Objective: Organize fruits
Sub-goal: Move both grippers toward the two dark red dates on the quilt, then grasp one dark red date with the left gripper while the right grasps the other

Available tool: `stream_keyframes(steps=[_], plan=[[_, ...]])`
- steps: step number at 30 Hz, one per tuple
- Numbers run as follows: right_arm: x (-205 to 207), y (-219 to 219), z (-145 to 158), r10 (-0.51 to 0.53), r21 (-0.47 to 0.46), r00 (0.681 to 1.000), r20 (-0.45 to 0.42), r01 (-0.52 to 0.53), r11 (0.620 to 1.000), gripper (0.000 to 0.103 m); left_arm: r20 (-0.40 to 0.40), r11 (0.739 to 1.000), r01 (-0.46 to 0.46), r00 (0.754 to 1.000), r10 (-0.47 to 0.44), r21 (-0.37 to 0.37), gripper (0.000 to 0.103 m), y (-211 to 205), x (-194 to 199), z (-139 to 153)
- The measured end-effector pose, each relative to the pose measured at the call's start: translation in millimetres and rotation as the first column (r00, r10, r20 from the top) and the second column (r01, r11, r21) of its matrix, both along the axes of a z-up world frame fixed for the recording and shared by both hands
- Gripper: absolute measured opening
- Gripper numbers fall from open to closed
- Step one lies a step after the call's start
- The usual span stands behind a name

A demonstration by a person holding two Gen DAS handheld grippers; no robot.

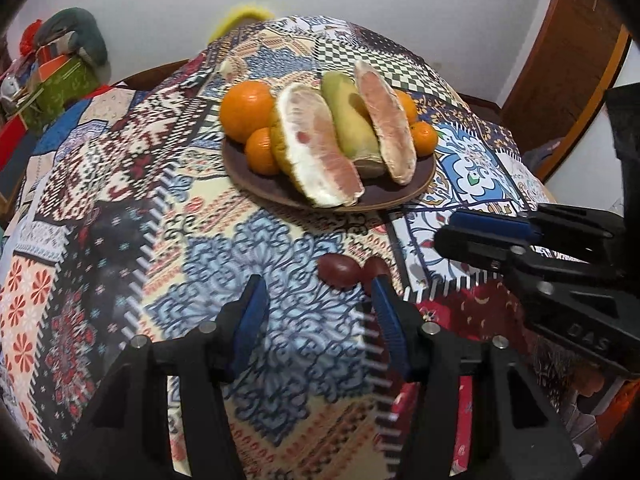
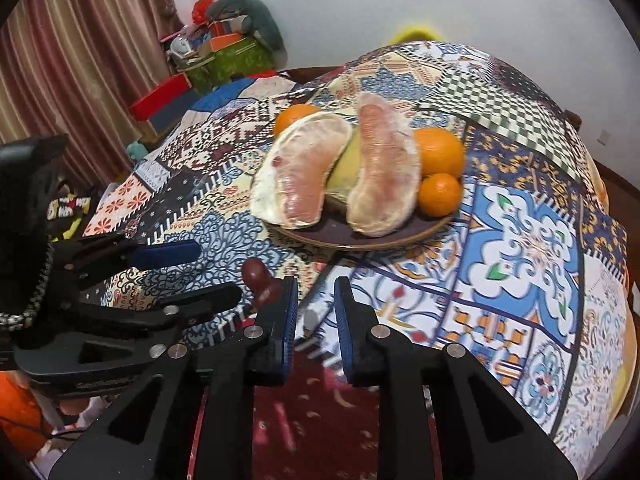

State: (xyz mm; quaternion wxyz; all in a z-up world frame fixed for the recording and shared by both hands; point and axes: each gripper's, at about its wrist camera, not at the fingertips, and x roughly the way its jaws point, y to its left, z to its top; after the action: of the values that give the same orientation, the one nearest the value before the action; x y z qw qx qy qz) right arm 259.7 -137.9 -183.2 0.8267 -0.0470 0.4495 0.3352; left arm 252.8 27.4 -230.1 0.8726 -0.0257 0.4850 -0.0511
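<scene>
A brown plate (image 1: 264, 182) on the patterned tablecloth holds oranges (image 1: 246, 110), two pomelo wedges (image 1: 320, 148) and a green-yellow fruit (image 1: 350, 120); the plate also shows in the right wrist view (image 2: 320, 236). Two small dark red fruits (image 1: 340, 272) lie on the cloth in front of the plate, just ahead of my left gripper's right finger; they also show in the right wrist view (image 2: 262, 280). My left gripper (image 1: 318, 300) is open and empty, low over the cloth. My right gripper (image 2: 316, 300) is open with a narrower gap, empty, to the right of the red fruits.
Boxes and clutter (image 2: 224, 56) stand by the wall at the far left, beside a curtain (image 2: 80, 60). A yellow object (image 1: 244, 14) peeks over the table's far edge. A wooden door (image 1: 568, 60) is at the right.
</scene>
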Motion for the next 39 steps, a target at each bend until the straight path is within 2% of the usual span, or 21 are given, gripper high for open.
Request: stream_keyframes(steps=[2, 7, 9, 11, 15, 19, 22, 25, 33, 37, 39], plan=[[0, -4, 0, -0.009, -0.003, 1.000, 0.001, 0.009, 1.000, 0.017, -0.008, 1.000, 0.005, 1.000, -0.005, -0.003, 0.045, -2, 5, -3], [1, -11, -2, -0.010, -0.025, 1.000, -0.008, 0.010, 1.000, 0.019, 0.009, 1.000, 0.013, 1.000, -0.013, -0.008, 0.042, -5, 11, -2], [1, -12, -3, -0.008, -0.019, 1.000, -0.018, 0.008, 1.000, 0.024, 0.006, 0.999, 0.019, 1.000, -0.019, -0.027, 0.039, -5, 13, -3], [1, -12, -3, -0.011, -0.016, 1.000, -0.017, 0.010, 1.000, 0.027, 0.003, 0.998, 0.029, 1.000, -0.029, -0.049, 0.032, -5, 13, -4], [0, -9, -4, -0.002, -0.006, 1.000, -0.027, 0.002, 1.000, 0.031, 0.005, 0.997, 0.039, 0.999, -0.039, -0.067, 0.024, -6, 15, -5], [-2, -5, -5, 0.011, -0.007, 0.999, -0.031, -0.011, 1.000, 0.032, -0.001, 0.999, 0.021, 1.000, -0.021, -0.039, 0.008, -3, 15, -5], [-3, -1, -5, 0.017, -0.005, 0.999, -0.031, -0.017, 1.000, 0.032, -0.009, 0.998, 0.016, 1.000, -0.016, -0.062, 0.005, 3, 11, -4], [-3, 4, -5, 0.026, -0.001, 0.999, -0.032, -0.026, 1.000, 0.032, 0.001, 0.999, 0.004, 1.000, -0.004, -0.034, 0.005, 8, 3, 0], [-6, 38, -14, 0.099, -0.049, 0.995, -0.019, -0.100, 0.994, 0.032, -0.014, 0.999, -0.027, 1.000, 0.027, -0.026, 0.005, 31, -14, 0], [-1, 48, -23, 0.115, -0.067, 0.992, -0.044, -0.117, 0.991, 0.032, -0.024, 0.999, -0.032, 0.999, 0.031, -0.019, 0.005, 34, -17, -2], [-1, 50, -25, 0.113, -0.076, 0.993, -0.035, -0.115, 0.990, 0.027, -0.029, 0.999, -0.028, 0.999, 0.027, -0.023, 0.005, 33, -18, -3]])
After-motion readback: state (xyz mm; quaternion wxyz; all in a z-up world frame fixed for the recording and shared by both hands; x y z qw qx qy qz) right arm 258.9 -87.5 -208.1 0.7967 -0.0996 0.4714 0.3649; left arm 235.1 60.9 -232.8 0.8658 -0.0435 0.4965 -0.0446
